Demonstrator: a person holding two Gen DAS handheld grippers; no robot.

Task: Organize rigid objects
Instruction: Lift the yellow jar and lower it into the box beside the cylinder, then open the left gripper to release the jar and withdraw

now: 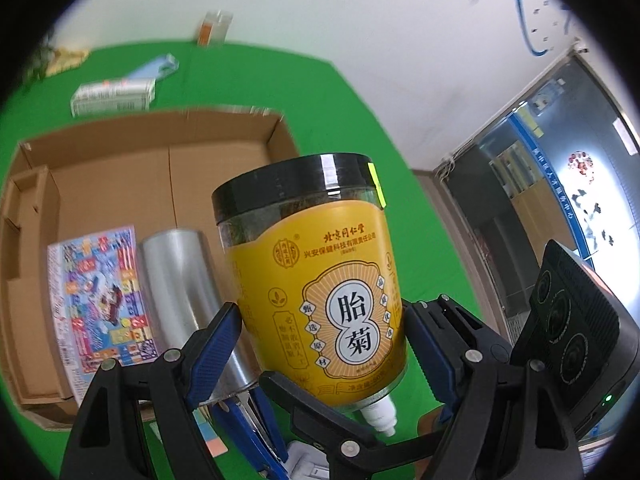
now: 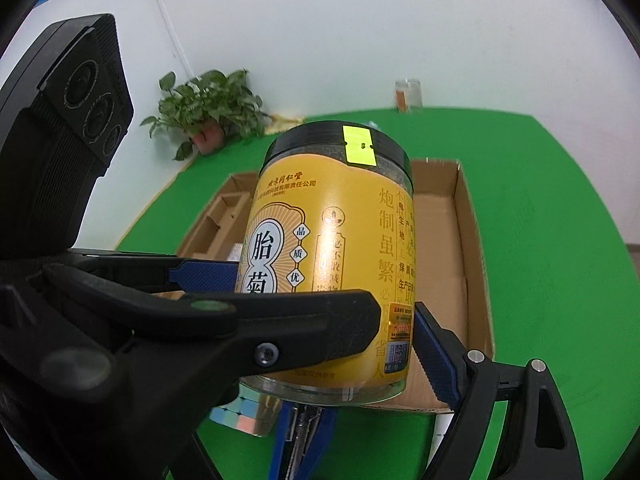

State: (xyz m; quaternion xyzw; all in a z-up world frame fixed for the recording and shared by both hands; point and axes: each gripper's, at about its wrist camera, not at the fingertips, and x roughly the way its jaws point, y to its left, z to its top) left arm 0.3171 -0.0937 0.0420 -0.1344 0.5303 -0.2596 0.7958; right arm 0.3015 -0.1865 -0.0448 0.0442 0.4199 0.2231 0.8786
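Note:
A yellow-labelled jar (image 1: 320, 280) with a black lid is held in the air above the green table, tilted slightly. Both grippers are shut on it near its base: my left gripper (image 1: 320, 344) from one side, my right gripper (image 2: 328, 312) from the other; the jar also shows in the right wrist view (image 2: 336, 248). Behind it lies an open cardboard box (image 1: 120, 184) holding a silver cylinder (image 1: 188, 296) and a colourful printed booklet (image 1: 100, 300). The box also shows in the right wrist view (image 2: 460, 240).
A white carton (image 1: 114, 96) and a blue packet (image 1: 156, 66) lie on the green table (image 1: 340, 120) behind the box. A small clear box (image 1: 214, 28) stands at the far edge. A potted plant (image 2: 208, 116) is at the table's corner. A white bottle (image 1: 380, 416) lies under the jar.

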